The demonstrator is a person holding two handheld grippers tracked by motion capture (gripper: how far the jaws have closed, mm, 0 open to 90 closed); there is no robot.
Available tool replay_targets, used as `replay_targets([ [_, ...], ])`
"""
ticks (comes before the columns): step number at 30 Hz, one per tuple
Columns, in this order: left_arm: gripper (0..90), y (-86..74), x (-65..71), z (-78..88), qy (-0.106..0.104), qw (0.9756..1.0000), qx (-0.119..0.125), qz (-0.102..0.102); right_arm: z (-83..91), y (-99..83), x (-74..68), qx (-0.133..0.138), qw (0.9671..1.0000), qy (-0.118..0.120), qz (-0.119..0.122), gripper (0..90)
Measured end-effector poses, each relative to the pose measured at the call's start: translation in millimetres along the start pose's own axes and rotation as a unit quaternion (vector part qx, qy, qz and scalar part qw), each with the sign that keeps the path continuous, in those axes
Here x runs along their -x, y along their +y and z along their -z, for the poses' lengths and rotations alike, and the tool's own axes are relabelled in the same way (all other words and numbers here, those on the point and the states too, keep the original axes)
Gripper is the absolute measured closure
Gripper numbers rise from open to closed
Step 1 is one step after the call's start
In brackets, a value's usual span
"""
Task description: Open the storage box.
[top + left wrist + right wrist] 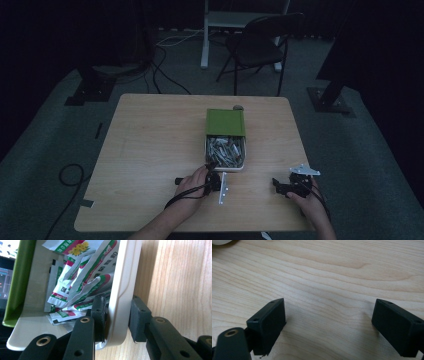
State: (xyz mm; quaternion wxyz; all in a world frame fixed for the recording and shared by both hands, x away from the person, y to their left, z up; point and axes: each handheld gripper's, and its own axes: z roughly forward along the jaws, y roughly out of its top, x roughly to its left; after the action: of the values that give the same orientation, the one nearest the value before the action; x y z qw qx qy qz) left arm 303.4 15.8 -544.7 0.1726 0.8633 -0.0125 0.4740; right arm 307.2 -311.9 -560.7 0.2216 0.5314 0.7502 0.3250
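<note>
High view is showing one white tray (225, 168) sitting on the table (150, 150), with a green lid (225, 122) lying over its far half and a heap of sachets (226, 150), too many to count, filling its open near half. Left gripper (117, 315) is clamping its fingers on the tray's near wall at the corner. Right gripper (329, 322) is resting apart on bare wood, fingers spread.

Wide-spread right claw (328, 327) over table (332, 277)
</note>
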Motion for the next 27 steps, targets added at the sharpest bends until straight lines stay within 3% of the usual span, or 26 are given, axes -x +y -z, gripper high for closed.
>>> replay_targets([
  [27, 70.0, -0.6, 18.8, 23.3, -0.007, 0.9999, 0.009, -0.001, 0.0, 0.0, 0.0, 0.0, 1.0, 0.0, 0.0, 11.5],
])
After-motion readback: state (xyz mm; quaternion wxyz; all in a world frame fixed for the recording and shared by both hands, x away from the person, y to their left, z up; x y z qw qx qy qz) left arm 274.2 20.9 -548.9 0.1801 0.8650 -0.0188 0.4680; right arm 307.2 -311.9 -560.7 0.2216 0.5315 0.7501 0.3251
